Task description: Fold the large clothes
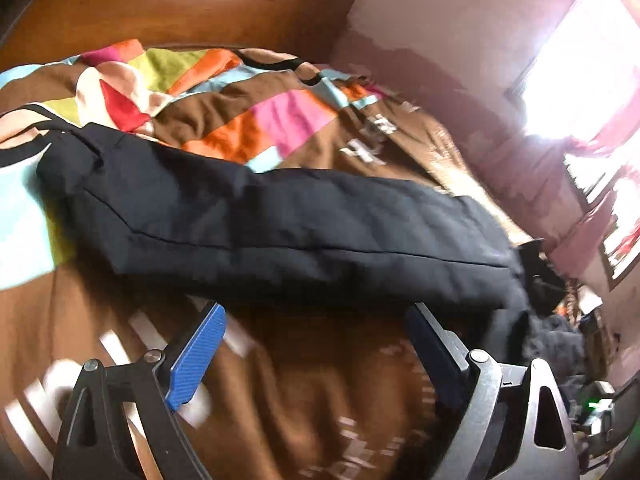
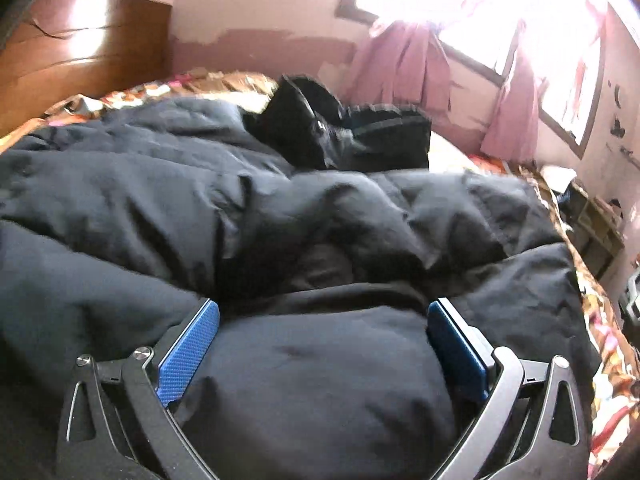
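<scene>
1. Black padded garment (image 1: 280,220), a large coat or jacket, lying on the bed; a long flat section of it stretches across the left wrist view, and bulky rumpled folds (image 2: 280,208) fill the right wrist view.
2. Brown bedspread (image 1: 360,380) with multicoloured patches, under the garment.
3. Wooden headboard (image 1: 180,8) at the far end of the bed.
4. Pink curtains (image 2: 404,64) at a bright window.
5. Left gripper (image 1: 316,320): jaws spread wide, over bare bedspread, just beside the garment's near edge, nothing held.
6. Right gripper (image 2: 322,316): jaws spread wide, a fold of the garment bulging between the blue pads (image 2: 188,348).
</scene>
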`<state>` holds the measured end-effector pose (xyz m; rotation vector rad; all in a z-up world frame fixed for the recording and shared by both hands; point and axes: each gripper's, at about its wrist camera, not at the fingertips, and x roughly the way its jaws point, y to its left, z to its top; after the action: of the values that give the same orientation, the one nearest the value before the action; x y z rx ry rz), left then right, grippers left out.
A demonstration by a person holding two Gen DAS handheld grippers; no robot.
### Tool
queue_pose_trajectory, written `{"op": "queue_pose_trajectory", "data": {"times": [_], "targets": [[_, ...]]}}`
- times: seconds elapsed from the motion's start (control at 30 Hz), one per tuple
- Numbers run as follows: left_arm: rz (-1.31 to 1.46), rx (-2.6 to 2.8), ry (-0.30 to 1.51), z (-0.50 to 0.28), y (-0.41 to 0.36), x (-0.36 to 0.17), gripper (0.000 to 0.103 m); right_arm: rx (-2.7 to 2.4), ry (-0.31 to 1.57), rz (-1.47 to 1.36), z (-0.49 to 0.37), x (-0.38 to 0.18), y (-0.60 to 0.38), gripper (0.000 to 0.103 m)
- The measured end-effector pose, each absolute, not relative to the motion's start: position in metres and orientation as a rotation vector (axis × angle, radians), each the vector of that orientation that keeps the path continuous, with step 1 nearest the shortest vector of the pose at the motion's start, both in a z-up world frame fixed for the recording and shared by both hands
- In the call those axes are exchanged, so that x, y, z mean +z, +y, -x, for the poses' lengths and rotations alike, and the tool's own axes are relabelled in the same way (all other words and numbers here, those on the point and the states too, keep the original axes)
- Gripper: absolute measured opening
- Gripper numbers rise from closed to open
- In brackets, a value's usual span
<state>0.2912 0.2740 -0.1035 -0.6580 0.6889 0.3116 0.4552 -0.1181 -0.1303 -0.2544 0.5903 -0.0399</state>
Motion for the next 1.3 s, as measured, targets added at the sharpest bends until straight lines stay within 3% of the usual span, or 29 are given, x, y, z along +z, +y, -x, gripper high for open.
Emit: {"op": "queue_pose_trajectory", "data": {"times": [0.27, 0.43, 0.47, 0.63, 0.7, 0.8, 0.97, 1.3], "targets": [[1.052, 0.298, 0.578, -0.278, 0.337, -0.139, 0.091, 0.086, 0.498, 0.215, -0.444, -0.083, -0.069, 0.102], [1.026, 0.369, 0.545, -0.277, 0.348, -0.142, 0.085, 0.197, 0.525, 0.110, -0.467, -0.073, -0.026, 0.102], [1.028, 0.377, 0.539, -0.278, 0.351, -0.142, 0.082, 0.203, 0.529, 0.101, -0.469, -0.074, -0.019, 0.102], [0.947, 0.485, 0.487, -0.275, 0.350, -0.138, 0.034, 0.187, 0.619, 0.189, -0.494, -0.099, 0.019, 0.102], [0.862, 0.514, 0.479, -0.278, 0.344, -0.133, 0.020, 0.183, 0.638, 0.197, -0.496, -0.105, 0.020, 0.102], [0.795, 0.527, 0.445, -0.276, 0.338, -0.123, 0.009, 0.195, 0.653, 0.165, -0.496, -0.111, 0.017, 0.102], [0.608, 0.589, 0.382, -0.275, 0.315, -0.089, 0.008, 0.321, 0.742, 0.000, -0.481, -0.098, -0.023, 0.102], [0.111, 0.444, 0.218, -0.271, 0.195, 0.007, 0.006, 0.252, 0.668, -0.013, -0.421, -0.069, -0.112, 0.102]]}}
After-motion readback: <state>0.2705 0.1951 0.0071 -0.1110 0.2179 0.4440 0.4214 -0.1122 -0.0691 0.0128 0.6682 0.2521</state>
